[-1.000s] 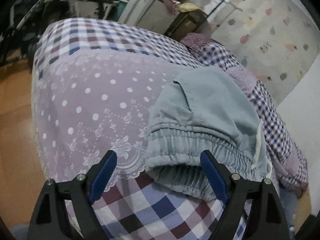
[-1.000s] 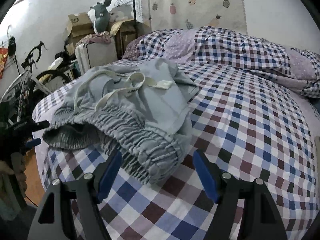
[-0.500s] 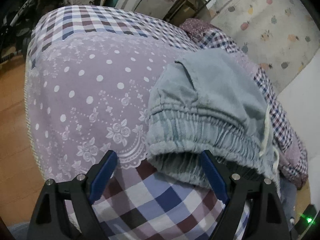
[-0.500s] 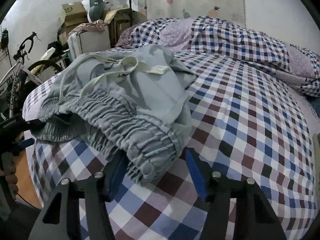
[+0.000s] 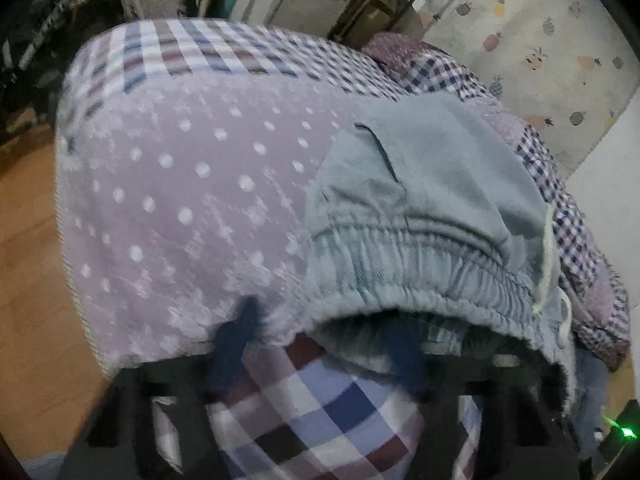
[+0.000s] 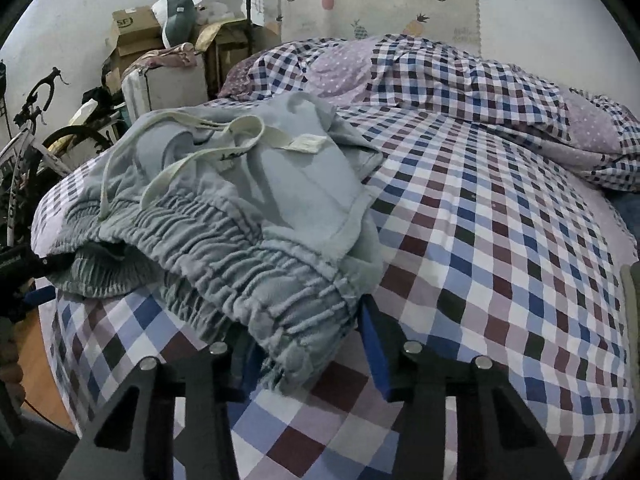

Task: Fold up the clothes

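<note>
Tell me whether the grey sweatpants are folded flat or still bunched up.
Bunched up. The grey-blue elastic-waist sweatpants lie in a crumpled heap on the checked bedspread, waistband gaping, cream drawstring looped loose on top.

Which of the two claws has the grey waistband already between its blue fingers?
The right claw: the elastic waistband of the grey trousers lies between its fingers. The left claw is blurred, its waistband draped over one finger.

grey-blue sweatpants point(image 6: 248, 216) – checked bedsheet point(image 6: 500, 264)

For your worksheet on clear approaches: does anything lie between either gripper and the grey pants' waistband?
Nothing visible does. The right gripper straddles the waistband of the grey pants; the left gripper sits at its edge.
</note>
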`<state>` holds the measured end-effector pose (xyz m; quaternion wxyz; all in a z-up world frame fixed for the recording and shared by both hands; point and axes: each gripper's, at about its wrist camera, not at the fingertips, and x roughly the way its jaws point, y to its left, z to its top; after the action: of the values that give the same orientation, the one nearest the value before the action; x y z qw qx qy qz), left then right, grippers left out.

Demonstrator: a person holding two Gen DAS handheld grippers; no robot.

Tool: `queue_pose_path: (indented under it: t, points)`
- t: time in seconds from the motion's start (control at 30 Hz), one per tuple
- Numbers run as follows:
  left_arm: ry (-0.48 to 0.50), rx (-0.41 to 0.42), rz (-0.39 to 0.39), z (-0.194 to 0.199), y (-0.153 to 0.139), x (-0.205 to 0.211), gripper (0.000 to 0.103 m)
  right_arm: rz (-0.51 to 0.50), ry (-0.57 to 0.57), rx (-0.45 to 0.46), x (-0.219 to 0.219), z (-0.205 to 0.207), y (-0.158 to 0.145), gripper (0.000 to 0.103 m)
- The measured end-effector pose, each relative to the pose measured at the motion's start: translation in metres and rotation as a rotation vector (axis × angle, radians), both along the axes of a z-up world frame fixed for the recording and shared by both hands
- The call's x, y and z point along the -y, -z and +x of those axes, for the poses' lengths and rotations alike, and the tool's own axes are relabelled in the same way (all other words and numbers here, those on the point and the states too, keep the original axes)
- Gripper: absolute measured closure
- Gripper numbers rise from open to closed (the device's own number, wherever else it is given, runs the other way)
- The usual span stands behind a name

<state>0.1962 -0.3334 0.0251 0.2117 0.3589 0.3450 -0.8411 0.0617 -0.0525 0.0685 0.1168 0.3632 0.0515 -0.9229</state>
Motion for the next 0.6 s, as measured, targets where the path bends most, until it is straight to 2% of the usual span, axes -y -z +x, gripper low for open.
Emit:
queue_pose_path:
  t: [0.23,0.43,0.53,0.6]
  points:
    - [0.041,-0.003,-0.003,-0.009,0.0,0.005,0.069,0.01,0.037,-0.003,0.0,-0.007,0.002,0.068]
    - [0.061,0.0,-0.02,-0.034,0.0,0.009,0.069,0.018,0.069,-0.008,0.0,-0.019,0.009,0.069]
    - [0.07,-0.001,-0.026,-0.046,0.0,0.011,0.069,0.012,0.094,-0.007,-0.001,-0.025,0.012,0.08]
    - [0.076,-0.001,-0.03,-0.055,0.0,0.013,0.074,0.006,0.105,-0.008,-0.003,-0.026,0.011,0.084]
